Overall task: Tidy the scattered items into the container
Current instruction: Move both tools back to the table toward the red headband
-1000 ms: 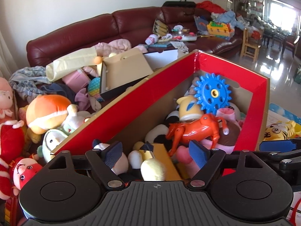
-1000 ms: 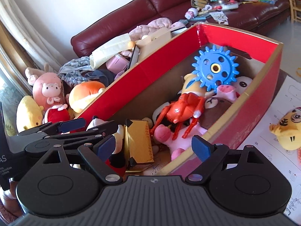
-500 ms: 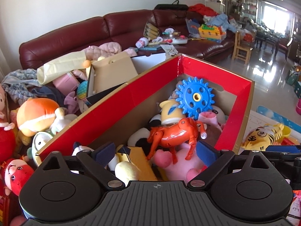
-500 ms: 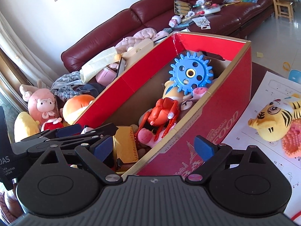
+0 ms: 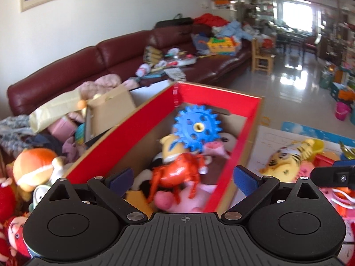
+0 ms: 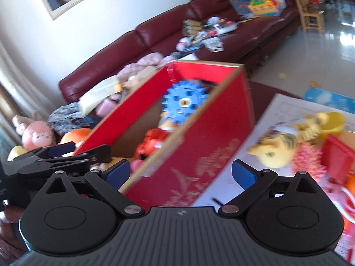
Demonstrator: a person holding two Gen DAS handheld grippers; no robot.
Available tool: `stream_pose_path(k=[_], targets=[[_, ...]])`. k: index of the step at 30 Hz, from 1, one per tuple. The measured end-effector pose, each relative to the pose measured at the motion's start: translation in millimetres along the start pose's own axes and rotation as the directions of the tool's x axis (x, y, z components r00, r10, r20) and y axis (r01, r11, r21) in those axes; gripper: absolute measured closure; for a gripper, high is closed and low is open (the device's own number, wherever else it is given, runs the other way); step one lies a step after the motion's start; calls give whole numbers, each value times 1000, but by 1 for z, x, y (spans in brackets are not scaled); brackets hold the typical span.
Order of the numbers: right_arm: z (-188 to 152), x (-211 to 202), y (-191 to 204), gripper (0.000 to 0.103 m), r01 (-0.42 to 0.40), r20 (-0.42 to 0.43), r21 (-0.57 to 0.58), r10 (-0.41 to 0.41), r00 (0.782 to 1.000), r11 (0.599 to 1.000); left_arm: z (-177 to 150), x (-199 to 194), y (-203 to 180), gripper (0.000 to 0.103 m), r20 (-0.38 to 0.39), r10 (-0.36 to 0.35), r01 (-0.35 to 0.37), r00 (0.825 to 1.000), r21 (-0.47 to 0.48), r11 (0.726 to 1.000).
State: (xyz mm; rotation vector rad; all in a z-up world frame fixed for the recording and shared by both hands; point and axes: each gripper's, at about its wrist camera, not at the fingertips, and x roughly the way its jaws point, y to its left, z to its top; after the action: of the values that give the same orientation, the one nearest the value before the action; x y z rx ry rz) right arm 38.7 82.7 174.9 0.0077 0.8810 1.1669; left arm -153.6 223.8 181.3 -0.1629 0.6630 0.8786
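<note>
The red cardboard box (image 5: 217, 90) holds a blue gear (image 5: 197, 128), an orange toy horse (image 5: 177, 175) and soft toys. My left gripper (image 5: 183, 177) hovers open over the box's near end, with nothing gripped. In the right wrist view the box (image 6: 199, 133) sits left of centre with the gear (image 6: 183, 102) inside. My right gripper (image 6: 180, 171) is above the box's near outer wall. Its jaws are opening and hold nothing. A yellow tiger plush (image 6: 277, 146) lies on a white sheet to the right of the box, also seen from the left wrist (image 5: 286, 161).
Plush toys (image 5: 33, 168) and an open brown carton (image 5: 108, 108) crowd the space left of the box. A cluttered maroon sofa (image 5: 124, 51) runs behind. Pink and red items (image 6: 332, 155) lie past the tiger. A wooden chair (image 5: 263, 59) stands on the shiny floor.
Both grippers have drawn back and swung to the right, so the box slid left in each view and the tiger plush came in. Both pairs of jaws spread wider.
</note>
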Motion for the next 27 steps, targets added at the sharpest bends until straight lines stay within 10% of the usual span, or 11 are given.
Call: stream_pose_path(k=[9,19,27], targets=[[-42,-67,-110,4,225,22,278,-241,970,934,-31,23,-102,1,-82,-214,225,973,176,958],[-120,-87,-179,5,399,-90,405,-398,913,823,-108,56,-221,2,-346,-360,475,866,351,807],[-169,-88,-199,16,486,-170,372,-456,873,791,-159,65,-279,7,-445,-317,527,837,506,682]])
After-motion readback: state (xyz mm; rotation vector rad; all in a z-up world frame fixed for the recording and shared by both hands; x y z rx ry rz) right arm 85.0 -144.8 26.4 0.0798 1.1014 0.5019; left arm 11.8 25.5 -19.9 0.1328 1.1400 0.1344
